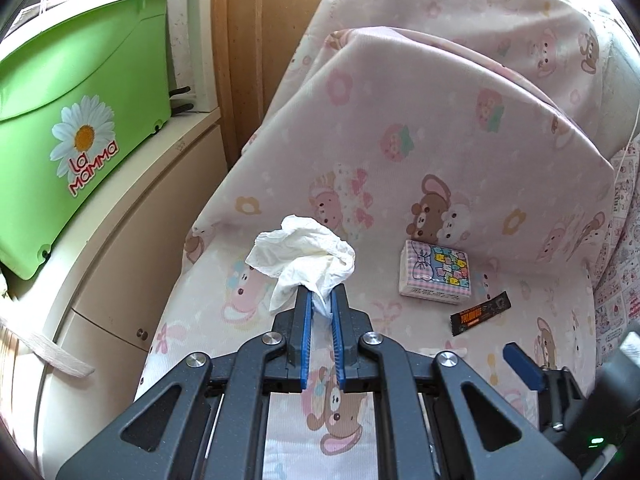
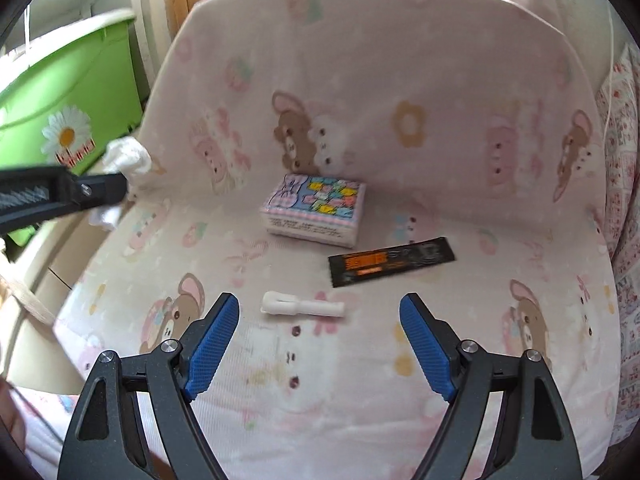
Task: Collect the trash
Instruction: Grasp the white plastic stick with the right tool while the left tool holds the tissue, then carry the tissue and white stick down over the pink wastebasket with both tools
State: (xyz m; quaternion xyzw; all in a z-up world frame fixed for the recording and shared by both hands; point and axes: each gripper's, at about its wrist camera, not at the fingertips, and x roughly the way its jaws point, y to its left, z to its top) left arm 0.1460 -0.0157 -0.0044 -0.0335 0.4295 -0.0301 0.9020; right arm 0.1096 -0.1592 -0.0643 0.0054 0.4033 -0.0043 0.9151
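My left gripper [image 1: 321,294] is shut on a crumpled white tissue [image 1: 304,254] and holds it above the pink patterned bed sheet [image 1: 224,264]. The same tissue [image 2: 128,158] shows at the left of the right wrist view, at the tip of the left gripper's fingers [image 2: 100,188]. My right gripper [image 2: 320,312] stands open low over the sheet [image 2: 360,392]. A small white plastic piece [image 2: 302,306] lies just beyond its fingertips. A black and orange wrapper [image 2: 390,260] [image 1: 480,312] lies farther off to the right. Behind it sits a small pack of tissues [image 2: 314,208] [image 1: 434,272].
A pink pillow [image 1: 400,128] [image 2: 380,60] leans upright behind the items. A green plastic tub [image 1: 68,100] [image 2: 68,92] with a daisy label stands on a cream cabinet [image 1: 132,248] left of the bed. Patterned fabric [image 2: 622,160] borders the right side.
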